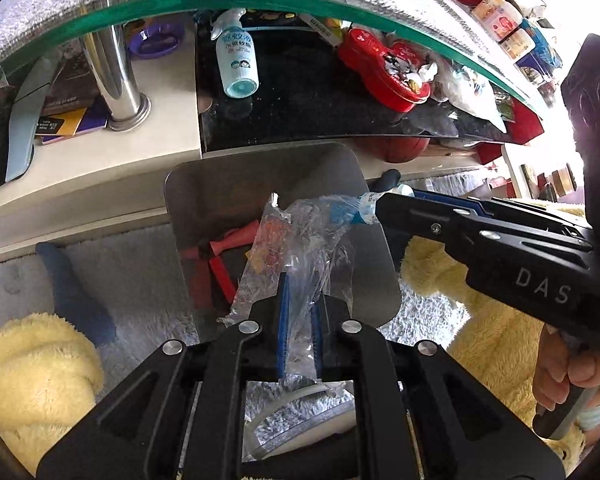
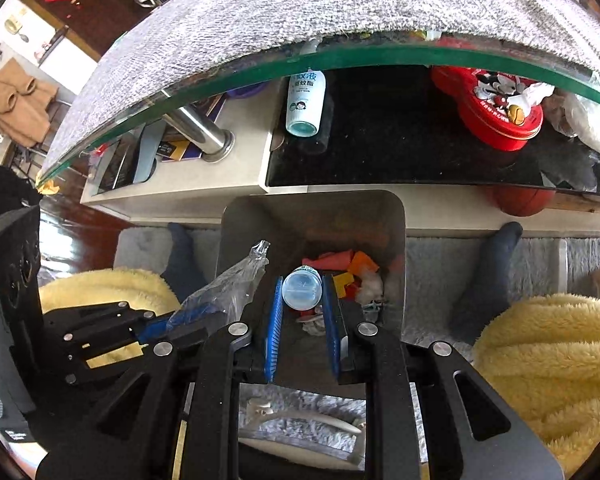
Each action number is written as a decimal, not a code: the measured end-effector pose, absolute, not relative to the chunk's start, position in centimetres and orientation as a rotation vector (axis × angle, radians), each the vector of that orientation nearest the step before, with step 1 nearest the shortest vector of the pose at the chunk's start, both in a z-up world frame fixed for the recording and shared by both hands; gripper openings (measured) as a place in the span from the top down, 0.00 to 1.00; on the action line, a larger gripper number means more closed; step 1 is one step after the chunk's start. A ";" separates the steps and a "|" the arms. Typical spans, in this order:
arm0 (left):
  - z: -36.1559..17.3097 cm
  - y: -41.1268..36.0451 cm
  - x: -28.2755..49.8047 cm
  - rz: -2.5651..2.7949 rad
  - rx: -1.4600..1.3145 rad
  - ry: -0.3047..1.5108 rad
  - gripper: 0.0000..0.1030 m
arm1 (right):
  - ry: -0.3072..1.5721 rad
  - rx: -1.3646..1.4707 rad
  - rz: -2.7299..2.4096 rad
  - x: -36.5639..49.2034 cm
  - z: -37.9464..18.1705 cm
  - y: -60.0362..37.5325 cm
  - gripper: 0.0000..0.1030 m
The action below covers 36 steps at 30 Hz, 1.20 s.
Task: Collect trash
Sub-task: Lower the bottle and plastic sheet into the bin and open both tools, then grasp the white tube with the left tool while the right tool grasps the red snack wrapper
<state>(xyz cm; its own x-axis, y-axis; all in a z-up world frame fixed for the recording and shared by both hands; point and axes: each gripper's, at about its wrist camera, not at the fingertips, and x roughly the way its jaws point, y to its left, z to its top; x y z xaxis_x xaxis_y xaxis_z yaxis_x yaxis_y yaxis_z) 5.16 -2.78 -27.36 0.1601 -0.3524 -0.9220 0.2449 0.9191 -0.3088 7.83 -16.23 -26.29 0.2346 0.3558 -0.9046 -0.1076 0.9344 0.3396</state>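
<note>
Gripping: left jaws clench plastic wrapper [image 1: 296, 248] | right jaws clench small bottle [image 2: 302, 288] | above bin [image 2: 396, 216]

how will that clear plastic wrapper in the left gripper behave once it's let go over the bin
The clear plastic wrapper looks thin and crinkled, so probably floppy and very light. It may flutter or cling to the left gripper rather than drop straight into the metal bin.

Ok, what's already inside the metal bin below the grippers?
Inside the metal bin lie red and orange scraps and some whitish crumpled bits. The small bottle in the right gripper and the plastic wrapper cover the rest of the bottom.
</note>
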 end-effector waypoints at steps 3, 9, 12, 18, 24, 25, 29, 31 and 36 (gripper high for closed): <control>-27.5 -2.6 5.4 -0.420 -0.100 1.350 0.89 | 1.311 0.244 0.320 8.2 -26.5 -16.3 0.78; -27.3 -2.4 5.7 -0.399 -0.093 1.347 0.62 | 1.300 0.272 0.308 8.6 -26.5 -16.7 0.50; -27.1 -2.0 5.8 -0.384 -0.090 1.347 0.54 | 1.290 0.273 0.294 8.7 -26.1 -17.2 0.44; -24.2 -0.5 6.3 -0.328 -0.043 1.278 0.20 | 1.194 0.257 0.227 9.2 -23.2 -19.5 0.06; -20.4 0.8 7.7 -0.299 -0.048 1.196 0.08 | 1.137 0.267 0.190 10.8 -19.9 -21.9 0.06; -19.6 0.8 8.1 -0.299 -0.050 1.181 0.08 | 1.124 0.267 0.185 11.2 -19.3 -22.3 0.06; -17.4 0.5 10.0 -0.300 -0.044 1.134 0.08 | 1.069 0.262 0.163 13.6 -16.7 -23.3 0.06; -16.5 0.3 11.2 -0.296 -0.036 1.118 0.08 | 1.058 0.261 0.156 14.8 -16.0 -23.4 0.06; -15.0 0.0 15.1 -0.279 -0.027 1.087 0.08 | 1.033 0.244 0.140 18.9 -14.8 -23.4 0.06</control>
<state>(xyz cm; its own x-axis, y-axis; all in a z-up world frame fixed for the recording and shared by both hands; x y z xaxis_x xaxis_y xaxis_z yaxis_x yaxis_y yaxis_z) 15.07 0.00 -14.97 0.4336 -0.2374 -0.8693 0.2109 0.9646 -0.1582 18.88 -23.44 -14.81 0.5066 0.2291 -0.8312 0.0001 0.9641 0.2657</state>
